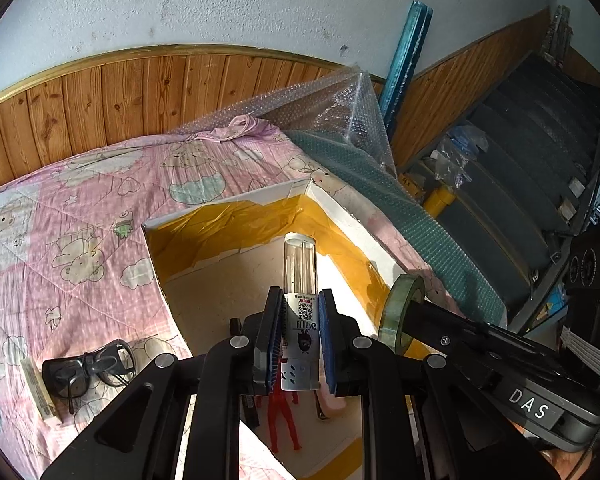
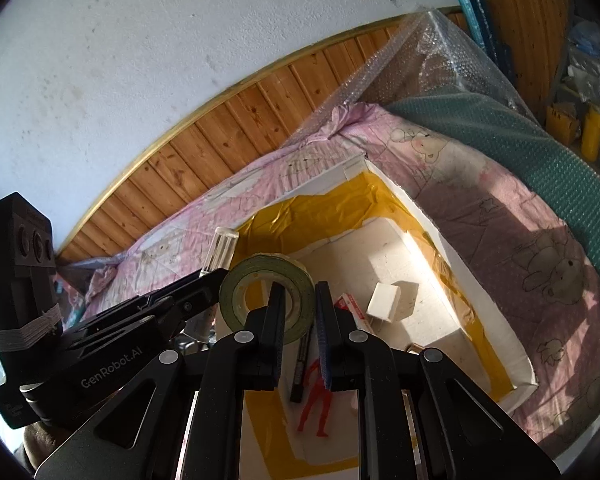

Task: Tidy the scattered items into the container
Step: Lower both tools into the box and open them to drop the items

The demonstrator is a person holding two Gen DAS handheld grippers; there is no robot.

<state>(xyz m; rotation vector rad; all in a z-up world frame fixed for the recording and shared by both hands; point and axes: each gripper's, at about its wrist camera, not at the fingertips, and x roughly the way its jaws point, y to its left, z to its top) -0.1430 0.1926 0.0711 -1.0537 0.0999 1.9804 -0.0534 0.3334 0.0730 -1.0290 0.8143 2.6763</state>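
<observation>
Foam box (image 1: 364,224): white walls lined with yellow tape, sits on the pink quilt (image 1: 80,208); we see a red figure (image 2: 316,404), a dark pen (image 2: 300,364) and a small white block (image 2: 384,302) already on its floor.
Left gripper (image 1: 298,344): clamped on a clear-topped tube (image 1: 300,280), held above the box's near end.
Right gripper (image 2: 298,336): pinching the wall of a tape roll (image 2: 268,300), one finger through the hole, over the near left part of the box.
Risk: we judge the two tools crowd each other; a bump on release could knock the roll over the near wall.
Risk 2: the tube may bounce or roll on landing.
Left view only: glasses (image 1: 88,368) lie on the quilt outside the box's left wall, not yet tidied.
Right view only: the box floor's far right corner.
</observation>
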